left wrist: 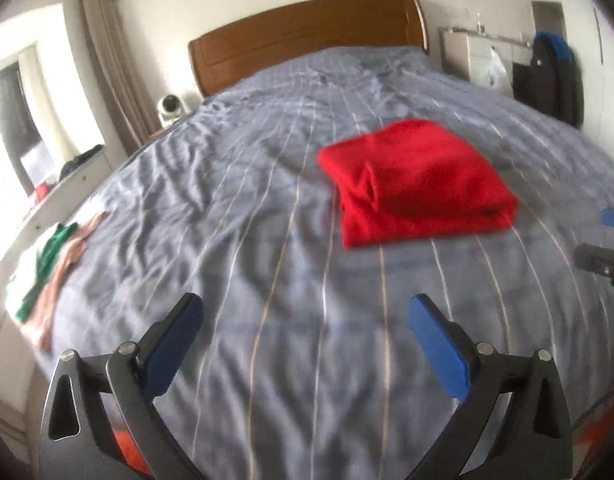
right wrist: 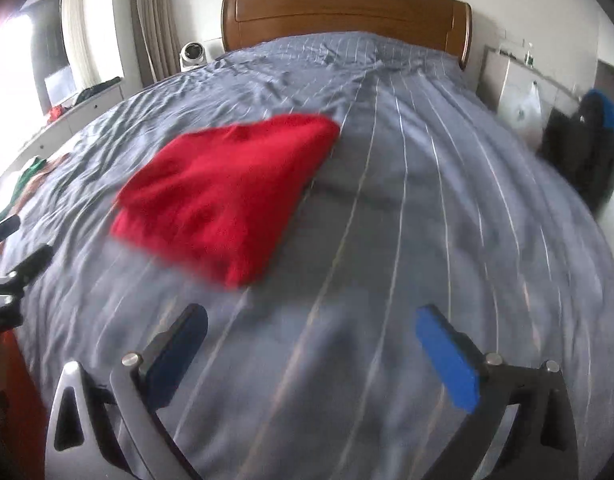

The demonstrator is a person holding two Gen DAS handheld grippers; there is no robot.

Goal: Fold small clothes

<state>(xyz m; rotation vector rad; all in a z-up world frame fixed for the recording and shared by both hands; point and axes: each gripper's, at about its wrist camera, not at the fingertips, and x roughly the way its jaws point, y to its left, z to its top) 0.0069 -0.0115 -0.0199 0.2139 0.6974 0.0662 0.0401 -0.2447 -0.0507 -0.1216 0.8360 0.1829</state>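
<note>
A folded red garment (left wrist: 417, 182) (right wrist: 227, 196) lies flat on the grey striped bedspread (left wrist: 227, 208) (right wrist: 407, 220). My left gripper (left wrist: 305, 310) hovers over bare bedspread on the near side of it, open wide with nothing between the blue pads (left wrist: 439, 340). My right gripper (right wrist: 311, 320) stands open too, empty, with the red garment ahead and to its left. Each view catches the other gripper at its edge: the right one's fingers (left wrist: 603, 260) at the right, the left one's fingers (right wrist: 15, 248) at the left.
A small heap of green, white and brown clothes (left wrist: 47, 264) (right wrist: 23, 184) sits at the bed's left edge. A wooden headboard (left wrist: 307, 36) (right wrist: 347, 12) stands at the far end. A dark bag (left wrist: 551, 76) (right wrist: 587, 148) leans by the right wall.
</note>
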